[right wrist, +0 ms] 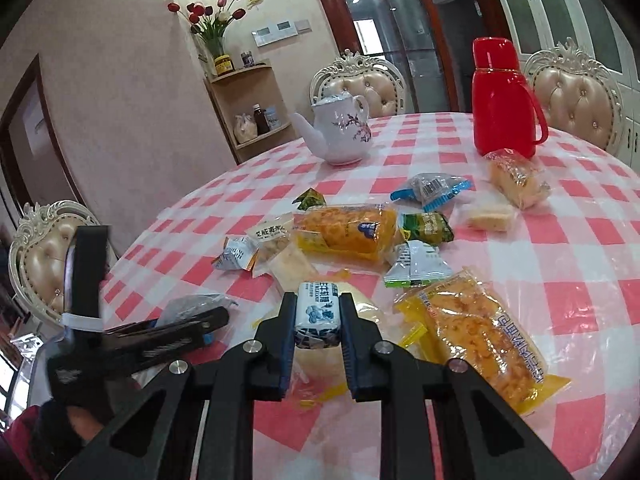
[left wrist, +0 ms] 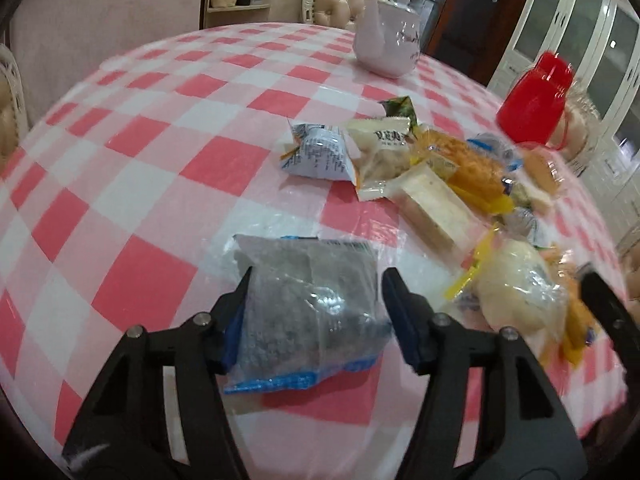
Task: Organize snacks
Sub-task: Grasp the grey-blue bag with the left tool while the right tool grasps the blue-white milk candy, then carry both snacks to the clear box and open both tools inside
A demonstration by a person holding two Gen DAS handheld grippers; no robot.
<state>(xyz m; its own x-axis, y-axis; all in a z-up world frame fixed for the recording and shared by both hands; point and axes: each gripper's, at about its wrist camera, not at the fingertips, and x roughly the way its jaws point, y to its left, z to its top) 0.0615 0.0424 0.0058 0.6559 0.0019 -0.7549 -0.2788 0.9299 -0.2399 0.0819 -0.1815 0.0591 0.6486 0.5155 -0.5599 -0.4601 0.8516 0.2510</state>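
Nearest the left wrist camera, the left gripper (left wrist: pixel 316 300) has its black fingers with blue pads set either side of a clear plastic packet of dark grey filling with a blue sealed edge (left wrist: pixel 308 312). The left pad lies against the wrapper while the right pad looks just clear of it, so the jaws stand about half open and bracket the packet without clamping it; it lies flat on the pink-and-white checked tablecloth (left wrist: pixel 160 168), on the near side of the main heap of snacks and well short of the white porcelain teapot (left wrist: pixel 390 42). That placing looks deliberate: one kind set apart from the jumble. In the right wrist view, the right gripper (right wrist: pixel 318 322) is pinched nearly closed on a small white-and-blue wrapped sweet (right wrist: pixel 318 316), gripped across its narrow sides so the soft wrapper cannot slip, and held above a pale round bun in clear wrap (right wrist: pixel 360 304). Just to its right lies a long yellow packet of golden crumbed cake (right wrist: pixel 480 336). Farther towards the teapot the unsorted pile spreads out, with a matching orange roll in yellow wrap (right wrist: pixel 344 232) at its middle and small silver, green and blue sachets around it. Beyond, a red plastic thermos flask (right wrist: pixel 504 108) stands to the right of the teapot, clear of the sorting.
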